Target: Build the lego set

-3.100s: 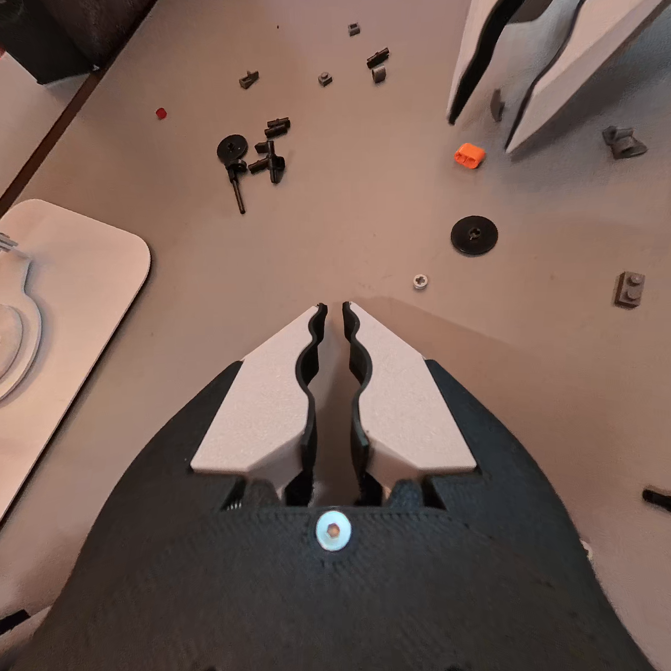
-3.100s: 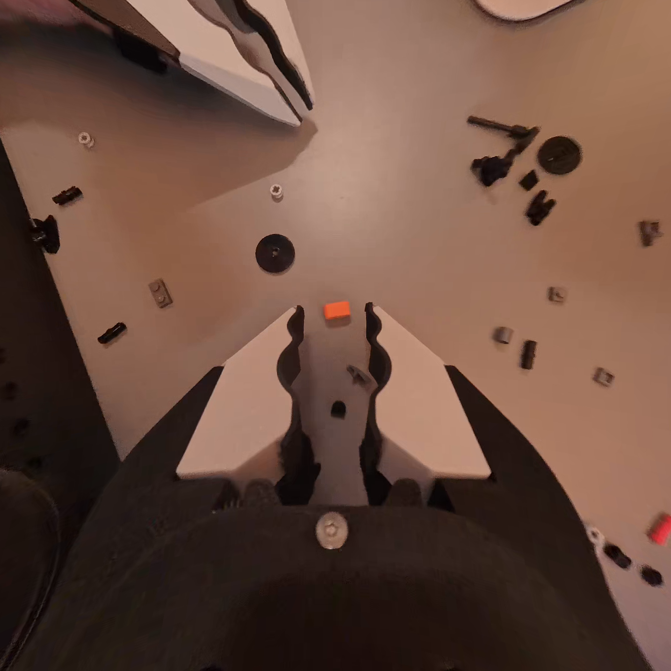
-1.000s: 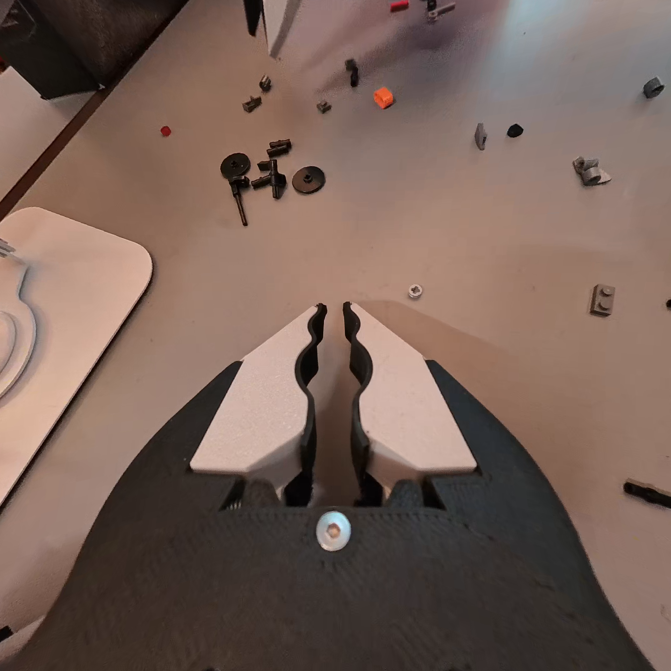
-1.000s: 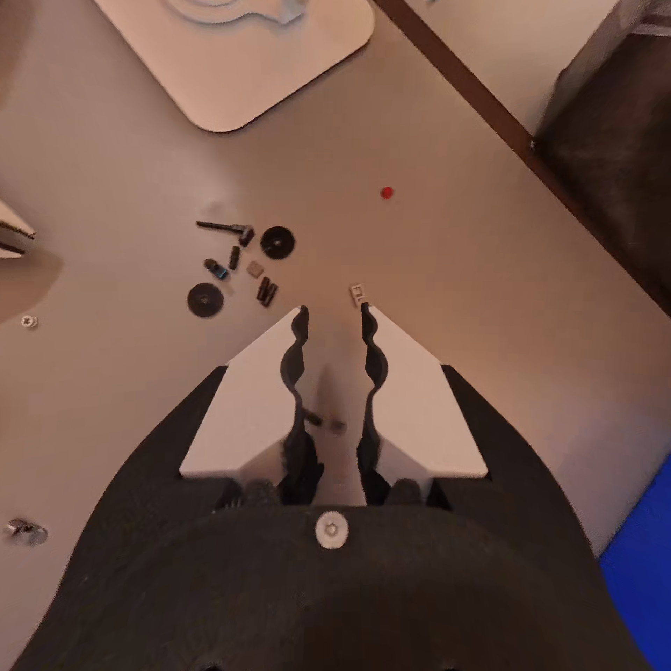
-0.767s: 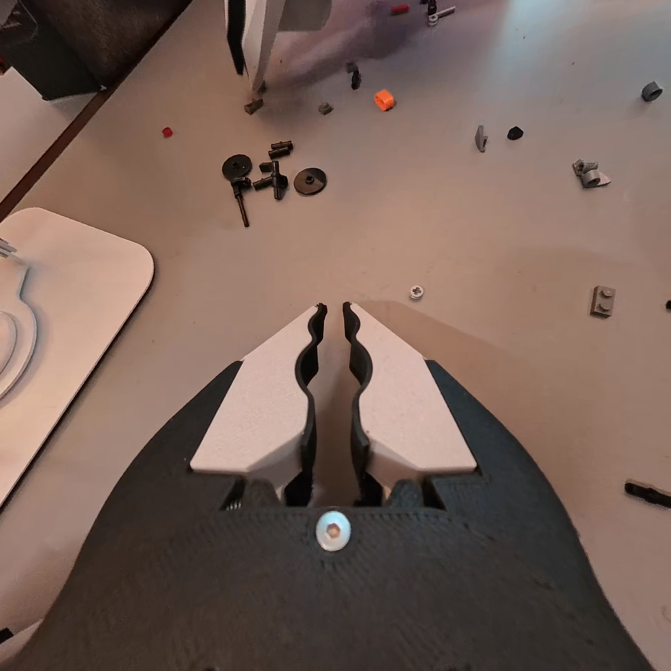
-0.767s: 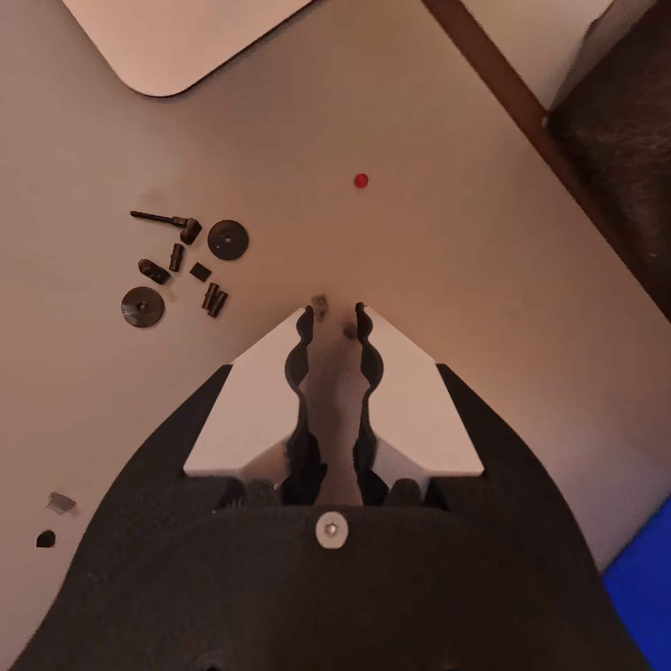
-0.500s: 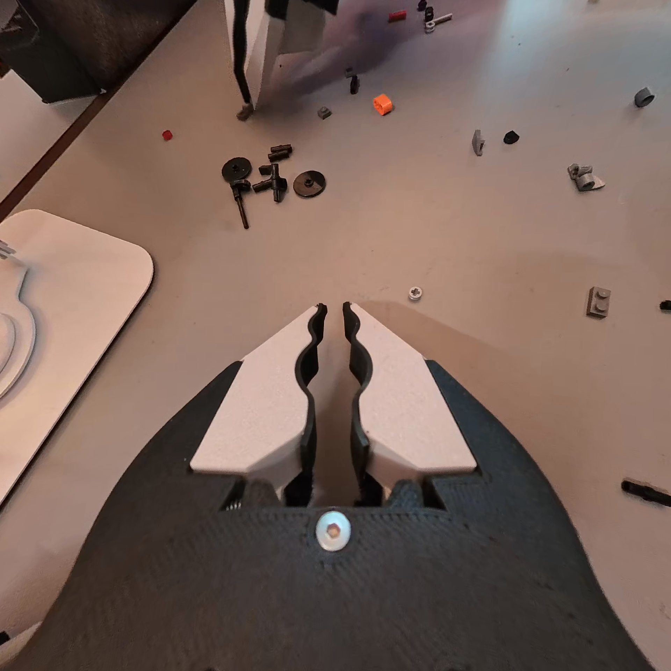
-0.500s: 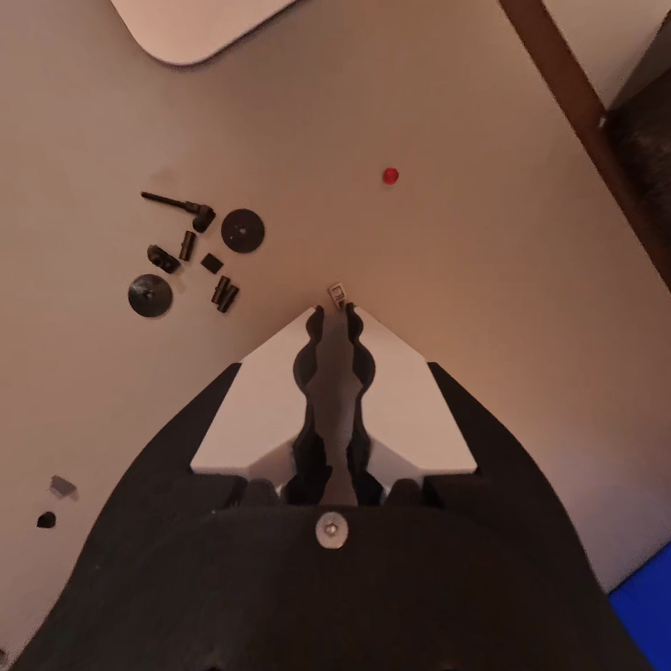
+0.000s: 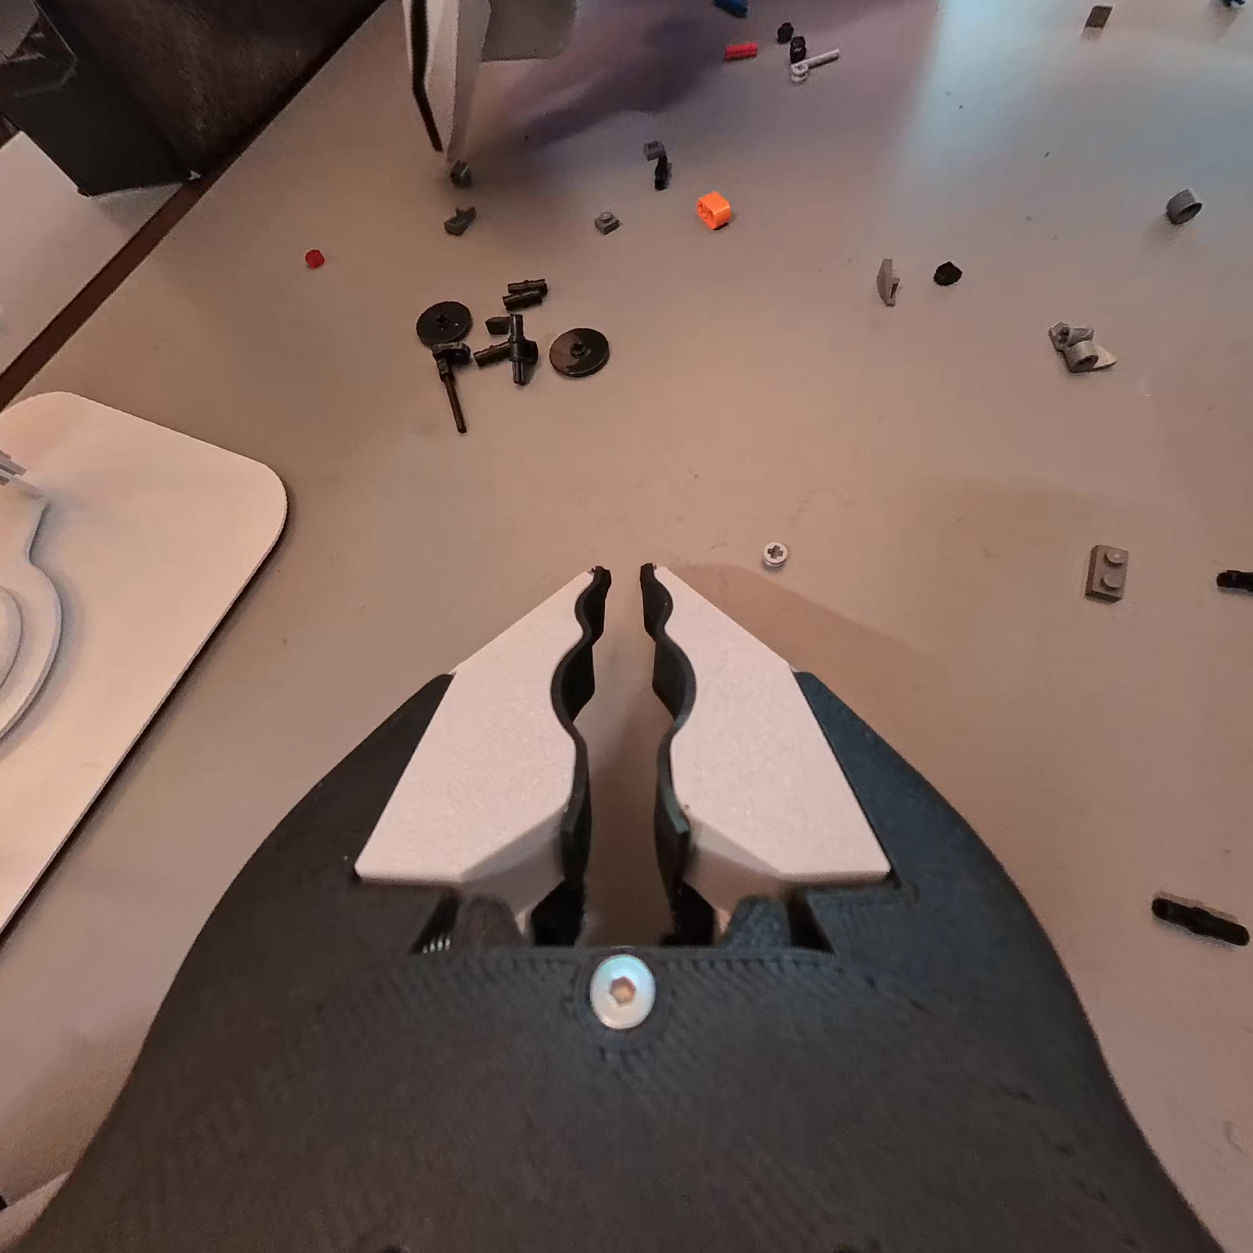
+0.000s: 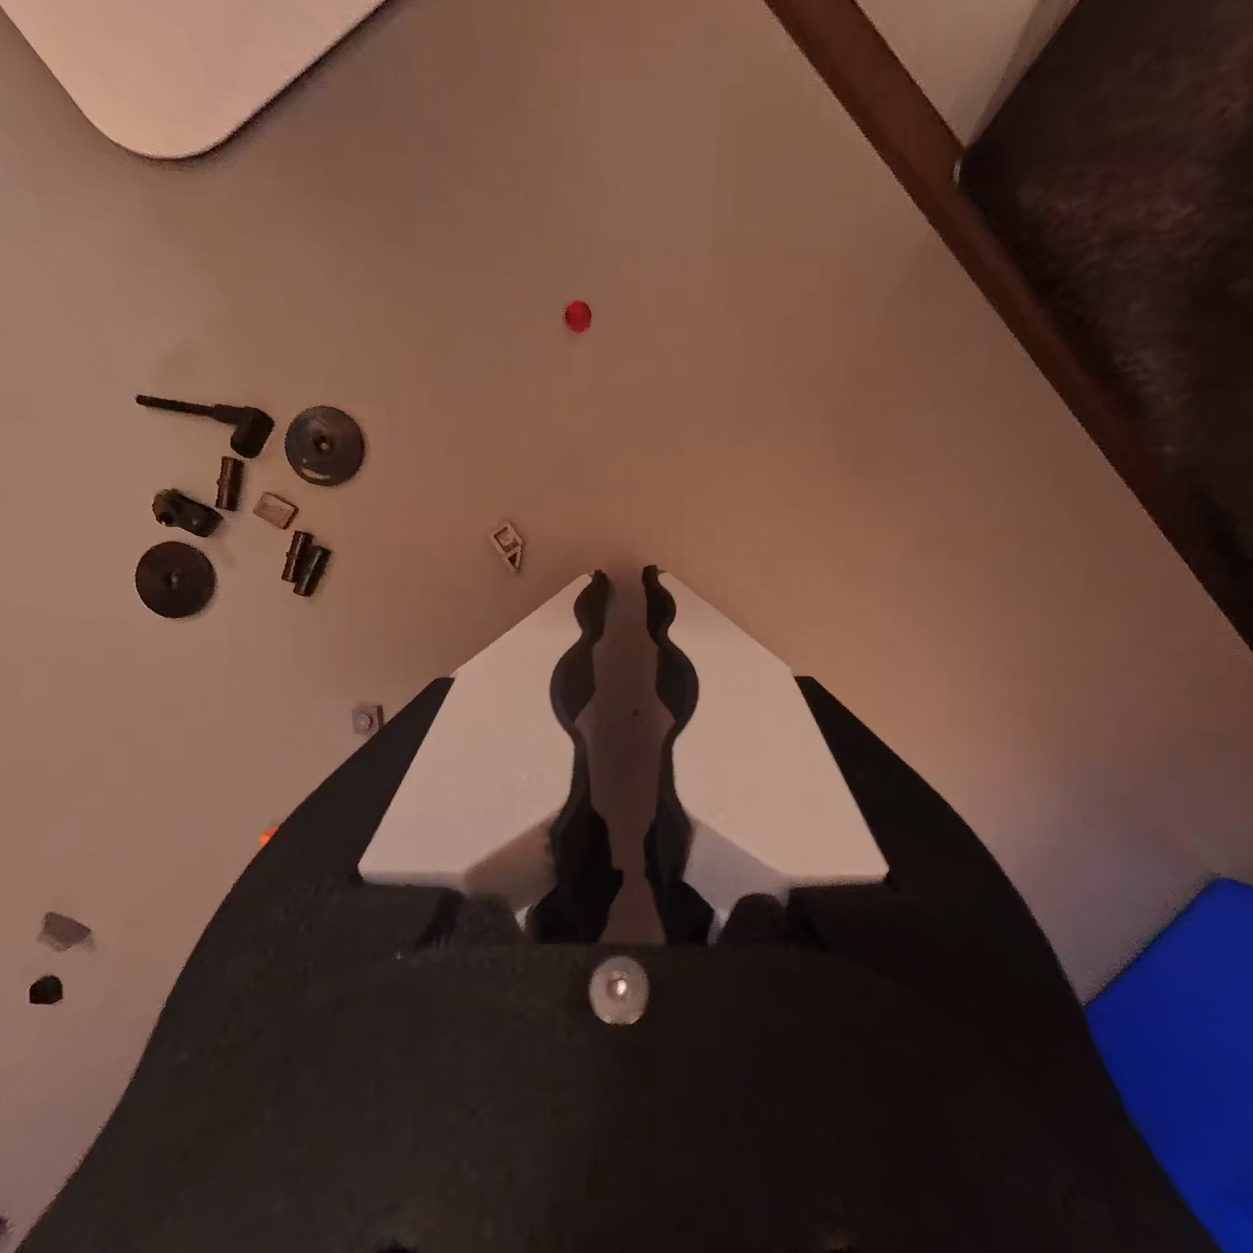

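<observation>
Loose lego pieces lie scattered on the beige table. My left gripper hovers low over bare table, jaws shut and empty. My right gripper is shut, and nothing shows between its tips in its own view. It appears far off in the left wrist view, with a small dark grey piece right at its tip. A grey bracket piece lies just beyond it and also shows in the right wrist view. A cluster of black discs and pins lies nearby.
A white board lies at the left. There is a red stud, an orange piece, a grey two-stud plate and a small white round piece. The table's brown edge runs by a dark seat. A blue thing is at the right. There is about 25 centimetres between the tips of the two grippers.
My right gripper has travelled from the orange piece to the far left corner and closed its jaws by two small grey pieces. One grey piece shifted. My left gripper stayed put.
</observation>
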Demonstrator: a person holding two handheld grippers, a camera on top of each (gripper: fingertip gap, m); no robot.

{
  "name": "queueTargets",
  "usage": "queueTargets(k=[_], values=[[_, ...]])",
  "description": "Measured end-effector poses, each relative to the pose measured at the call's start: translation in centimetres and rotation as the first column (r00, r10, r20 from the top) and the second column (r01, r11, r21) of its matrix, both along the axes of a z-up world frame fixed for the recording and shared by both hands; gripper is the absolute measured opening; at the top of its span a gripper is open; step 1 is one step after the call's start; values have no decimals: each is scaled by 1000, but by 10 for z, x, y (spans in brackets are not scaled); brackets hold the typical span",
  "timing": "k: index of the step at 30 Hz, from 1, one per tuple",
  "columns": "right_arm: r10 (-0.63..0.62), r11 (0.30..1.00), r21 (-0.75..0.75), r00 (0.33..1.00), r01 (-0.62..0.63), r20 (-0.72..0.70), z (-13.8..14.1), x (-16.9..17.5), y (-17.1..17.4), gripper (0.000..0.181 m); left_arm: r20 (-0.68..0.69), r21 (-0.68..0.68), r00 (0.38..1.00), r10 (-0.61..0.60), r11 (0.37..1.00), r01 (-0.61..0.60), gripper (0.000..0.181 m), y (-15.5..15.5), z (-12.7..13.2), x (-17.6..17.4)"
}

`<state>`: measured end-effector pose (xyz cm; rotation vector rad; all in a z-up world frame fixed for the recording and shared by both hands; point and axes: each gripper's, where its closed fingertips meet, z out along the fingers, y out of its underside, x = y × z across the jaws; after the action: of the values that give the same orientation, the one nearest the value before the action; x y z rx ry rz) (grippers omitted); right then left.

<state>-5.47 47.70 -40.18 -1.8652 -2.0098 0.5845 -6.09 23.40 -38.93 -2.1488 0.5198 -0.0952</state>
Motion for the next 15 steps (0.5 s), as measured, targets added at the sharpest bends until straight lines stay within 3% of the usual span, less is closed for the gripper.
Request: queueTargets(k=[4,7,11,15], values=[[-4,1000,-18,1000,4,-20,16,9,-9,14,6,3,1000,0,1000,0,8,0,1,0],[60,997,-40,998,-60,-18,25,31,-36,15,13,6,1000,1,1000,-1,8,0,2,0],[148,988,-39,989,-148,1,14,47,-71,15,17,6,1000,-2,1000,2,8,0,2,1],[168,985,32,985,-169,24,-2,47,-76,6,20,5,1000,1,1000,-1,8,0,2,1]])
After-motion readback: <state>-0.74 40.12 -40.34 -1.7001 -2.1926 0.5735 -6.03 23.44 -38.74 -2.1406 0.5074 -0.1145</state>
